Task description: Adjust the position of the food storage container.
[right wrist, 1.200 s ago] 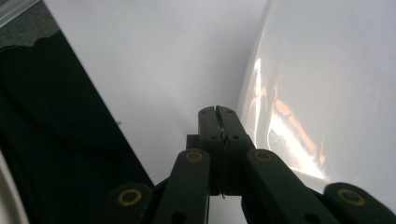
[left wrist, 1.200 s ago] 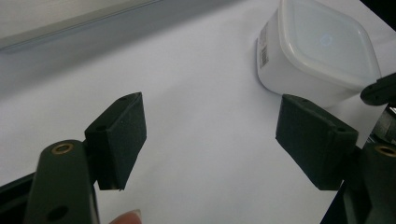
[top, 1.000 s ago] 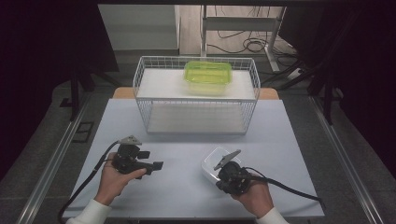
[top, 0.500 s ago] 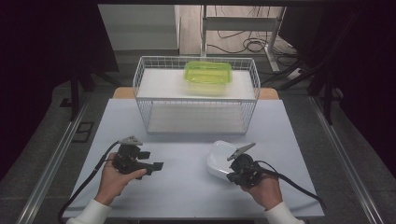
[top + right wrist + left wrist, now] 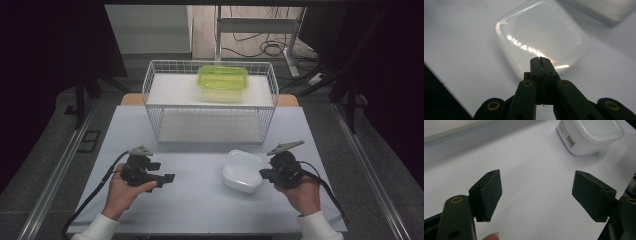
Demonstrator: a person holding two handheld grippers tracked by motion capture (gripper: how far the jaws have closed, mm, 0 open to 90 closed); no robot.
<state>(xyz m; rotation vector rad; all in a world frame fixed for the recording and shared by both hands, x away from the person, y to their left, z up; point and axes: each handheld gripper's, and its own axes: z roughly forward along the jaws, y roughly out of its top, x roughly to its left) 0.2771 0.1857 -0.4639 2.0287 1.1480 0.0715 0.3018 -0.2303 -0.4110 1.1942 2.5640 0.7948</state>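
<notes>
A white lidded plastic container [image 5: 243, 170] sits on the pale table [image 5: 200, 210], right of centre. My right gripper [image 5: 261, 173] is at its right edge. In the right gripper view the jaws of my right gripper [image 5: 541, 60] are pressed together at the near rim of the container [image 5: 541, 35], apparently pinching that rim. My left gripper [image 5: 167, 178] rests on the table to the left, pointing right toward the container. Its jaws [image 5: 536, 192] stand wide apart with only bare table between them, and the container [image 5: 594, 135] lies farther off with a barcode label on its side.
A white wire basket [image 5: 210, 107] stands at the back centre of the table, and a clear green lidded container [image 5: 222, 80] rests on the white board on its top. Metal rails run along both sides of the table. Dark floor with cables lies behind.
My right gripper has swung from the container's lower right to its right side, and the container has shifted right with it. The left gripper has stayed put.
</notes>
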